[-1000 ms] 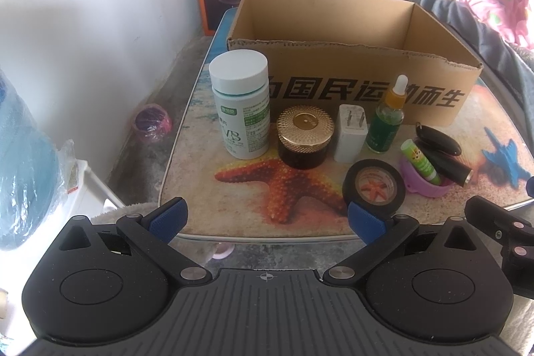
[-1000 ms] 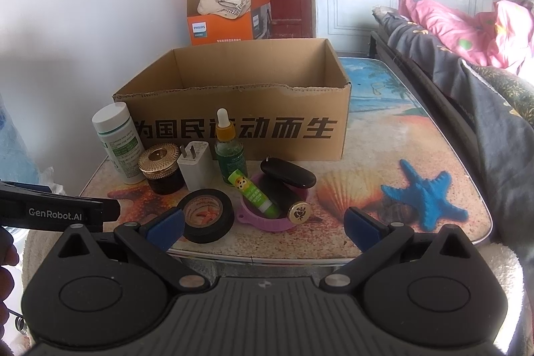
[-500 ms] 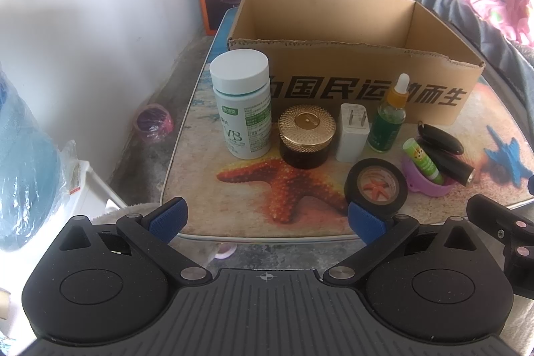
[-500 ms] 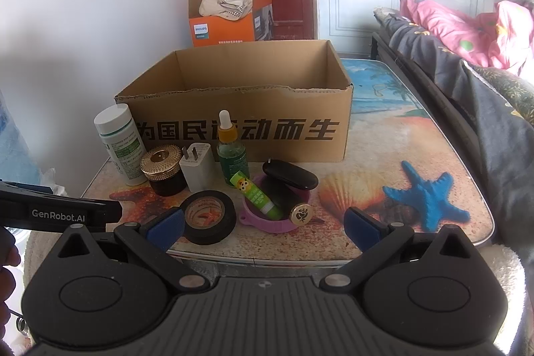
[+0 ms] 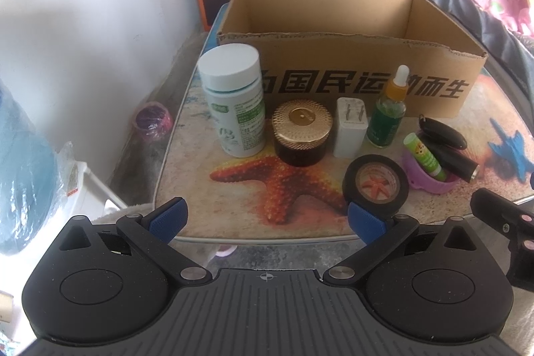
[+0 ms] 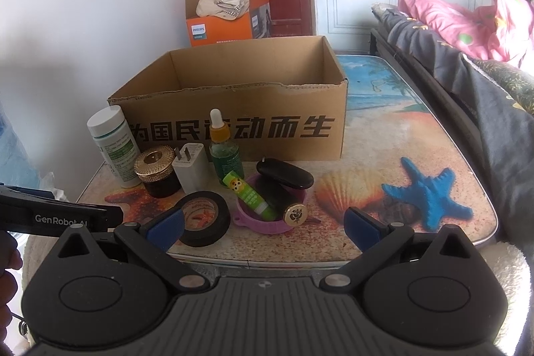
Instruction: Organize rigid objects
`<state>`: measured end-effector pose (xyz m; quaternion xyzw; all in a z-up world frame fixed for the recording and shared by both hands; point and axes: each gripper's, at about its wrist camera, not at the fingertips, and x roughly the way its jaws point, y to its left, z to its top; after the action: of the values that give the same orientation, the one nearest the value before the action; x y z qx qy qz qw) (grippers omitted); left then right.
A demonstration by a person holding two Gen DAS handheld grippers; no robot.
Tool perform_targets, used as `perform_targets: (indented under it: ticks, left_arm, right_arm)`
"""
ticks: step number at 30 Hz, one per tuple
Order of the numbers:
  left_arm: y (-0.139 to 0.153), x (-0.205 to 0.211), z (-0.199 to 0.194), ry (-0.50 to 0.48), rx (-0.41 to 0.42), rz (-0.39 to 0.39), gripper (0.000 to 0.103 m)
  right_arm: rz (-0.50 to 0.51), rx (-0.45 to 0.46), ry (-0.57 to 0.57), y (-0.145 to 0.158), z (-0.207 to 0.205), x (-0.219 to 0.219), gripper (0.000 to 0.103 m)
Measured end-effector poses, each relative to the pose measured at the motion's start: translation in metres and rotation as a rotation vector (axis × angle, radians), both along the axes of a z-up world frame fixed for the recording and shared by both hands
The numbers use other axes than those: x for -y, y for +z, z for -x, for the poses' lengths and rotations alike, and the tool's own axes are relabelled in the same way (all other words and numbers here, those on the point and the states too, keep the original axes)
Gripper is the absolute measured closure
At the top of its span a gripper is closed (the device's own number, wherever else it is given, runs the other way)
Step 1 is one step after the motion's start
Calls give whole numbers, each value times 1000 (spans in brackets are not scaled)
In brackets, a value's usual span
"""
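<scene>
The left gripper (image 5: pixel 266 216) hangs with its jaws spread wide and nothing between them, short of the table (image 5: pixel 197 189) edge; the right gripper (image 6: pixel 263 222) is likewise released and holds nothing. Just beyond the left jaws' right finger lies a black tape roll (image 5: pixel 377 186); farther ahead stand a white bottle (image 5: pixel 235 102) with a green label too blurred to read, perhaps "B" in large print, a gold-lidded dark jar (image 5: pixel 302 130), a white plug adapter (image 5: pixel 350 127) and a green dropper bottle (image 5: pixel 388 115). Ahead of the right jaws sits a purple dish (image 6: pixel 270 216) holding a green tube (image 6: pixel 248 194) and dark items. Behind everything is an open cardboard box (image 6: pixel 233 119) printed "国民运动而生"; beyond it, an orange "PHILIPS" box (image 6: pixel 217 29). The left gripper's body reads "GenRobot.AI".
</scene>
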<state>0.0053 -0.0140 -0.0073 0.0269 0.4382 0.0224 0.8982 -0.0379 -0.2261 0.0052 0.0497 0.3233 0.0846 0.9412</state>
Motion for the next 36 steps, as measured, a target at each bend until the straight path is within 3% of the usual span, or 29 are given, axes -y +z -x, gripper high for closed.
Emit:
perform_targets:
  ticks: [7,15,22,23,25,30,36]
  left_arm:
    - [-1,13,-4,-120,40,71,0]
    - [0,43,-5,-325,160,133,1]
    - [-2,75,-17,-450,188,165,8]
    - [-4,80,-20,-462,182,170,10]
    - [-7,90,-27,-481,179,170,24]
    - [-16,107,-44,-510,138,164,39]
    - [-25,117,-55,-530,90,138,46]
  right_arm:
    - [-48,25,-46,-6,-8,25,0]
    - [-157,55,-64,-8,-24,62,7]
    - [-358,-16,10,-24,-65,90,31]
    - [-391,-41,17,-29,-73,92,34]
    - [-464,-82,28,-40,-87,99,37]
    - [-587,-157,67,-63,-112,104,47]
    - [-630,-211,110,-79,-123,103,64]
